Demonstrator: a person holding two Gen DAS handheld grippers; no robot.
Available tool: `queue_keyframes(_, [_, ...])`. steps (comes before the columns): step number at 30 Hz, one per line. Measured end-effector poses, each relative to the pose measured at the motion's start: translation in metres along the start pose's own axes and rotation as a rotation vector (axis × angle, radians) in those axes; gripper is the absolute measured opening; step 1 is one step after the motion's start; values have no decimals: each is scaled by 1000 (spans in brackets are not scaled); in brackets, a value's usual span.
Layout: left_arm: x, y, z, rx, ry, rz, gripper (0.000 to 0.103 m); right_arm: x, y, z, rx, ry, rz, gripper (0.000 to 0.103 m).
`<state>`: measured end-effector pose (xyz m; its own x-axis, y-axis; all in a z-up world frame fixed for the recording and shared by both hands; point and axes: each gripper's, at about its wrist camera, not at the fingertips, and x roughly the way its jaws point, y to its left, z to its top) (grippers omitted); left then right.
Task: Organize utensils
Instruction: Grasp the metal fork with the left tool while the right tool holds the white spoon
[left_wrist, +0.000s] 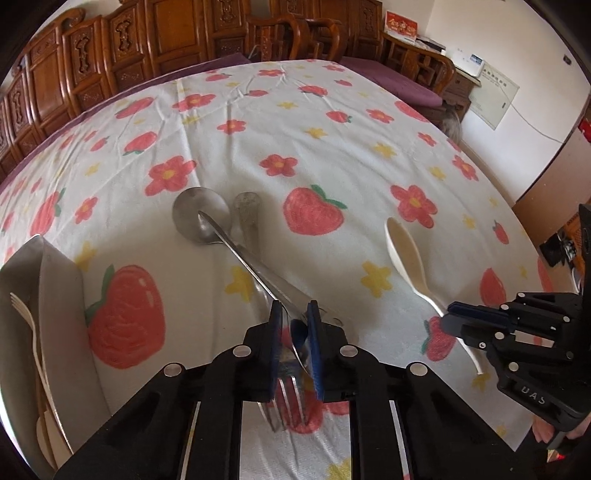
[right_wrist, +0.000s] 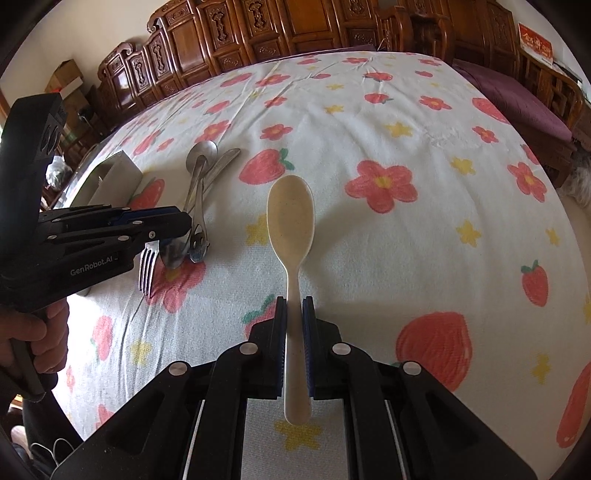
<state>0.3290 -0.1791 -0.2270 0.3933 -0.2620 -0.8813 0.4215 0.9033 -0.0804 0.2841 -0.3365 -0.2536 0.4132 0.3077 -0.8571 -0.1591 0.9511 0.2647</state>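
In the left wrist view my left gripper (left_wrist: 294, 307) stands over a small pile of steel cutlery, its blue pads drawn close on a steel spoon (left_wrist: 199, 216) whose handle runs back between them. A second spoon bowl (left_wrist: 299, 343) sits between the pads. A steel fork (left_wrist: 284, 404) lies underneath, tines toward me. My right gripper (right_wrist: 294, 307) is shut on the handle of a cream plastic spoon (right_wrist: 291, 214), bowl pointing away. The right wrist view shows the left gripper (right_wrist: 186, 223) from the side, tips down on the steel spoon (right_wrist: 201, 151) and fork (right_wrist: 147, 267).
A pale organizer tray (left_wrist: 61, 295) stands at the left edge with a cream fork (left_wrist: 22, 314) in it; the tray (right_wrist: 110, 173) also shows behind the left gripper. A strawberry-and-flower cloth (left_wrist: 295, 129) covers the table. Carved wooden cabinets (left_wrist: 166, 33) line the far side. A hand (right_wrist: 48, 332) grips the left tool.
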Motion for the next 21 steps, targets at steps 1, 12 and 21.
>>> queue_keyframes(1, [0, -2, 0, 10, 1, 4, 12, 0, 0, 0, 2, 0, 1, 10])
queue_keyframes(12, [-1, -2, -3, -33, 28, -44, 2, -1, -1, -1, 14, 4, -3, 10])
queue_keyframes(21, [-40, 3, -5, -68, -31, -60, 2, -16, 13, -7, 17, -7, -7, 10])
